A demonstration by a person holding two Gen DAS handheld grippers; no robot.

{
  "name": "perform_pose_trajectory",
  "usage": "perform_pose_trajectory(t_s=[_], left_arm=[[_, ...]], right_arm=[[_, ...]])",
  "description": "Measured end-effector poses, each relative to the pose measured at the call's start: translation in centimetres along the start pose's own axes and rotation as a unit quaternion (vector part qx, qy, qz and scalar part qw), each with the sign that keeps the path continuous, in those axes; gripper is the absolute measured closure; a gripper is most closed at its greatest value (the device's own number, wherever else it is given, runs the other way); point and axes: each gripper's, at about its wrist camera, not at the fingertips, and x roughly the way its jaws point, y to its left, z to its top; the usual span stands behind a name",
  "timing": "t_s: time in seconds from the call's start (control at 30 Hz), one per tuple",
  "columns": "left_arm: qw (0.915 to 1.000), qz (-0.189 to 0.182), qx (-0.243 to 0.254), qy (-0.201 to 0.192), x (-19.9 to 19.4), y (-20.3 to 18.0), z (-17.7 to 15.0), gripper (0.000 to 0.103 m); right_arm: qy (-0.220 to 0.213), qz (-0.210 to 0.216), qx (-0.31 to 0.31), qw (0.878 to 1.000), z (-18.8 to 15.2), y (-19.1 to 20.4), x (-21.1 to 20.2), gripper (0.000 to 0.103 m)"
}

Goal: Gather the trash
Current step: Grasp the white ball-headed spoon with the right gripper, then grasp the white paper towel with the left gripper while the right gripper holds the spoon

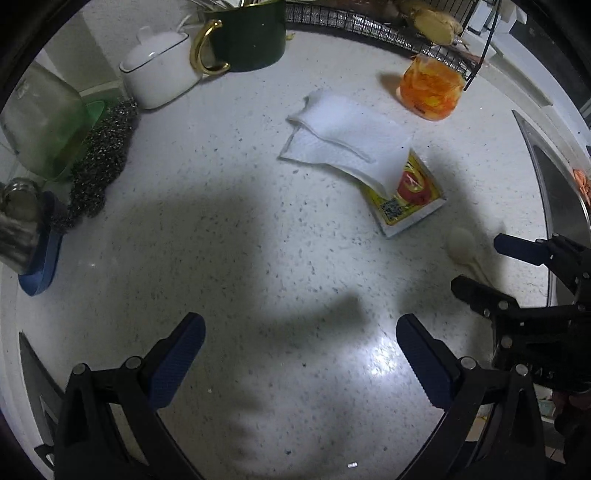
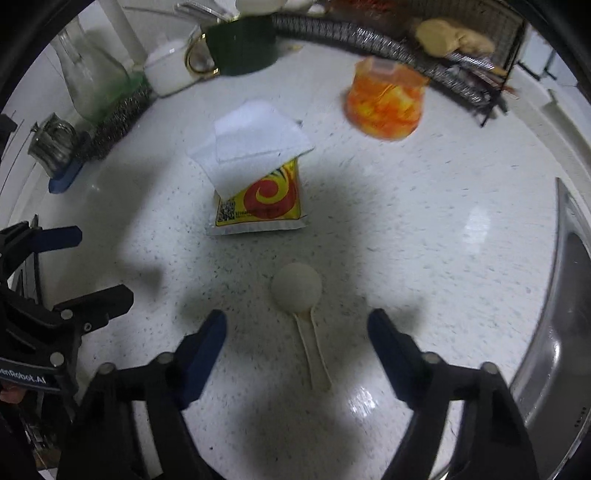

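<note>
A white paper napkin (image 1: 347, 136) lies on the speckled counter, partly over a yellow and red sauce packet (image 1: 410, 195). An orange plastic cup (image 1: 432, 88) lies on its side further back. A pale plastic spoon (image 1: 466, 248) lies near the sink. My left gripper (image 1: 301, 339) is open and empty over bare counter. My right gripper (image 2: 297, 332) is open, its fingers on either side of the spoon (image 2: 300, 295), above it. The napkin (image 2: 255, 144), packet (image 2: 262, 203) and cup (image 2: 386, 103) lie beyond. The right gripper also shows in the left wrist view (image 1: 476, 264), and the left gripper in the right wrist view (image 2: 99, 266).
A white lidded pot (image 1: 159, 70), a dark green mug (image 1: 243, 37), steel wool (image 1: 99, 158), a glass bottle (image 1: 40, 125) and a blue dish (image 1: 40, 266) line the left and back. A wire rack (image 1: 388, 33) stands behind. A steel sink (image 2: 565, 325) is at the right.
</note>
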Motion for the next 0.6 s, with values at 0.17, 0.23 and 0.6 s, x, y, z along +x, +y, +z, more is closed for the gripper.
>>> perform_pose_trajectory(t_s=[0.17,0.23,0.6], left_arm=[[0.9998,-0.016,-0.008,0.006,0.7,0.2,0.4,0.0],[0.9998,-0.017,-0.009,0.007,0.8,0.4,0.5,0.0],[0.9996,-0.029,0.001,-0.004,0.1,0.1,2.0,0.0]], right_arm=[[-0.001,-0.009,-0.007,1.0,0.5,0.2,0.3,0.056],[-0.001,-0.008,-0.012,1.0,0.8,0.5,0.3,0.063],[-0.001,0.003,-0.007,1.0,0.4,0.5,-0.1,0.077]])
